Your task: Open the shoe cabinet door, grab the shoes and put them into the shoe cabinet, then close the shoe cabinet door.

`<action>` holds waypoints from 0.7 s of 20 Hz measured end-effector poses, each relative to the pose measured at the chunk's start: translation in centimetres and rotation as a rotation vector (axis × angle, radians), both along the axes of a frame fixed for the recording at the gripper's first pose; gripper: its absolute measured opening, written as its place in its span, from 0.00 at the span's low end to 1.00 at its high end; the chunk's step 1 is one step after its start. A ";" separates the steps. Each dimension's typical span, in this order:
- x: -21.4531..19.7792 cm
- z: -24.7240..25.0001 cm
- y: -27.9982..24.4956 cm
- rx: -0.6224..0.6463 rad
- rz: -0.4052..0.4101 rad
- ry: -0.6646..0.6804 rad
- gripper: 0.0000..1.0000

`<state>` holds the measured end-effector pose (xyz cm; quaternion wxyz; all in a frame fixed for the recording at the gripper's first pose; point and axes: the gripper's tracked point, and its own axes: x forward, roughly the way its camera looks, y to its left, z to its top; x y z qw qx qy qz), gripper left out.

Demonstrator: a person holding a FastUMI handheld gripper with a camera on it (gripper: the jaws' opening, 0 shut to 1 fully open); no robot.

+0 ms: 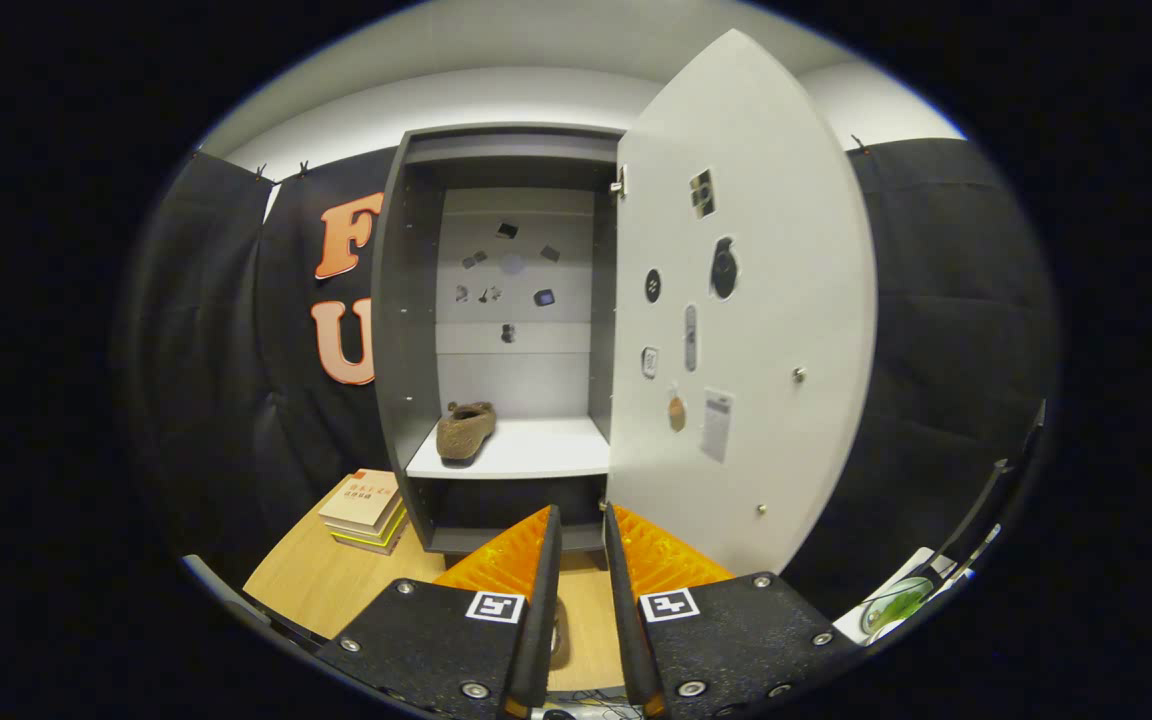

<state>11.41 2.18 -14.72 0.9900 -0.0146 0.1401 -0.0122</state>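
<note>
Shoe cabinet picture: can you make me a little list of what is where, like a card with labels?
cabinet: stands on the wooden table, beyond the fingers
door: swung open to the right, stickers on its inner face
shoe: brown, on the white shelf, left side
books: small stack on the table, left of the cabinet
gripper: narrow gap between the fingers, holding nothing

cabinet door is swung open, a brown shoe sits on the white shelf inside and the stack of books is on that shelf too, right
Not quite. The gripper view shows the cabinet door open and the brown shoe on the white shelf, but the stack of books lies on the wooden table beside the cabinet. The gripper is nearly closed and holds nothing.
</note>
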 end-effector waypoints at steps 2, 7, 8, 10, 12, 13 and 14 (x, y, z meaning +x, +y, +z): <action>1.4 -2.7 1.8 0.026 0.049 0.046 0.32; 4.5 -10.4 4.4 0.084 0.146 0.198 0.41; 4.8 -11.8 4.5 0.093 0.161 0.225 0.43; 5.7 -15.2 5.0 0.104 0.183 0.291 0.45; 6.3 -18.9 5.4 0.122 0.208 0.363 0.45; 6.3 -20.7 5.4 0.128 0.216 0.398 0.45; 6.4 -22.3 5.4 0.131 0.225 0.430 0.45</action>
